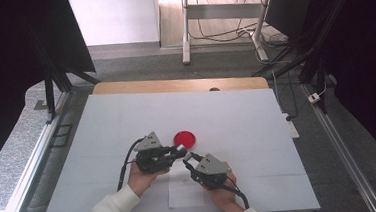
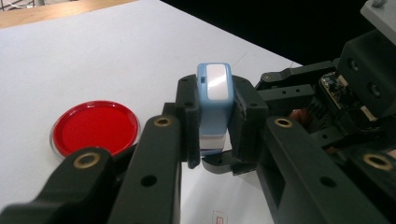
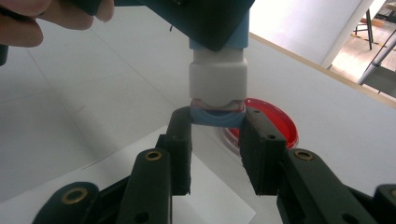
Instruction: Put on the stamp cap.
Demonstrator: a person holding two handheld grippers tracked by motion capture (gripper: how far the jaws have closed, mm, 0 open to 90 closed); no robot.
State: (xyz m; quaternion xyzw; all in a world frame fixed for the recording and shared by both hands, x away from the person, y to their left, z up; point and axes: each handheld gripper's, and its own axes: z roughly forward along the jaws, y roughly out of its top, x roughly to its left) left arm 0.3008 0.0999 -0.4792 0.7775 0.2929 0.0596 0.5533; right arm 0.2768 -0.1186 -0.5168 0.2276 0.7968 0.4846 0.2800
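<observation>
Left hand-held gripper [image 2: 212, 126] clamps the blue-and-white plastic stamp's [image 2: 214, 109] body – right hand-held gripper [image 3: 217, 135] pinches its blue end cap [image 3: 218, 116], so they line up along its long axis.

Stamp's [image 2: 214, 109] sides hidden between jaws

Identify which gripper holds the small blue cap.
The right gripper: its jaws pinch the cap under the white section; the left gripper clamps the stamp by its blue body.
</observation>
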